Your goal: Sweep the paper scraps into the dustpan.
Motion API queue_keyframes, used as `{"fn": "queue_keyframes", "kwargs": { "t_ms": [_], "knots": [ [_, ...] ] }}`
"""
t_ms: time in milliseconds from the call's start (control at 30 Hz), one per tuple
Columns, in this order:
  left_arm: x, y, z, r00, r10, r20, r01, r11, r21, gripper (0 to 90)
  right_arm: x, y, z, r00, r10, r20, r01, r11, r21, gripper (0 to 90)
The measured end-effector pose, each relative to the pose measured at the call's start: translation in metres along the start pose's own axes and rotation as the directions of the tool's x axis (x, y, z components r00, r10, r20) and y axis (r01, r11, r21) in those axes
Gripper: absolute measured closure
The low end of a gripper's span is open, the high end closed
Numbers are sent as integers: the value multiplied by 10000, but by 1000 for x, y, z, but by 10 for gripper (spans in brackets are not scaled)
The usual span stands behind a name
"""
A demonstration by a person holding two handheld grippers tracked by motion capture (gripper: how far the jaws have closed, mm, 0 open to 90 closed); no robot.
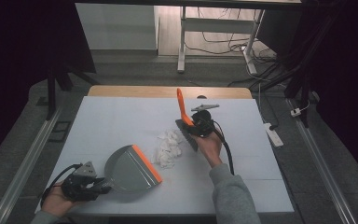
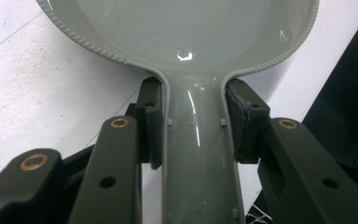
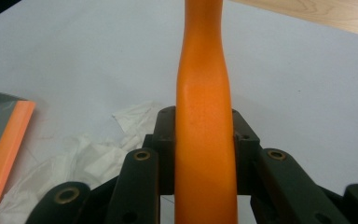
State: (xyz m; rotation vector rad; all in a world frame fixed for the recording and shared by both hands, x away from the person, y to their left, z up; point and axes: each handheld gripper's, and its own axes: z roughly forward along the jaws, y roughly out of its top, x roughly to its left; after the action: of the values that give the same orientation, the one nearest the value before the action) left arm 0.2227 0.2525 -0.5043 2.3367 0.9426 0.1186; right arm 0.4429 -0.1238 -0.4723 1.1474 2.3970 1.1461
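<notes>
Your dustpan (image 1: 129, 169) is plain grey, glossy inside, with a bright orange strip along its front lip and a fine ribbed pattern running round its rim. The brush (image 1: 184, 116) you hold has a vivid orange handle, unpatterned, and a dark grey head. The crumpled paper (image 1: 168, 148) between them is white. Both of your grippers, the left gripper (image 1: 103, 185) and the right gripper (image 1: 192, 126), are black, their jaws dotted with small brass-coloured rivets, and each carries a pale grey plate on top. The counter (image 1: 242, 140) you work on is covered in plain white, with a light wooden edge showing at its far side. Your sleeve (image 1: 233, 196) is grey.
</notes>
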Motion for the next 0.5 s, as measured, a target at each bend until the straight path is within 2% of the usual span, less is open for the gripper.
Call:
{"fn": "queue_keyframes", "kwargs": {
  "t_ms": [333,500],
  "knots": [
    [1,1,2,9999,71,97,-71,10000,70,616,5,13,19,9984,-459,331,447,9983,379,703],
    [1,2,4,9999,79,110,-80,9999,121,615,4,12,24,9984,-434,357,414,9976,558,703]
  ]
}}
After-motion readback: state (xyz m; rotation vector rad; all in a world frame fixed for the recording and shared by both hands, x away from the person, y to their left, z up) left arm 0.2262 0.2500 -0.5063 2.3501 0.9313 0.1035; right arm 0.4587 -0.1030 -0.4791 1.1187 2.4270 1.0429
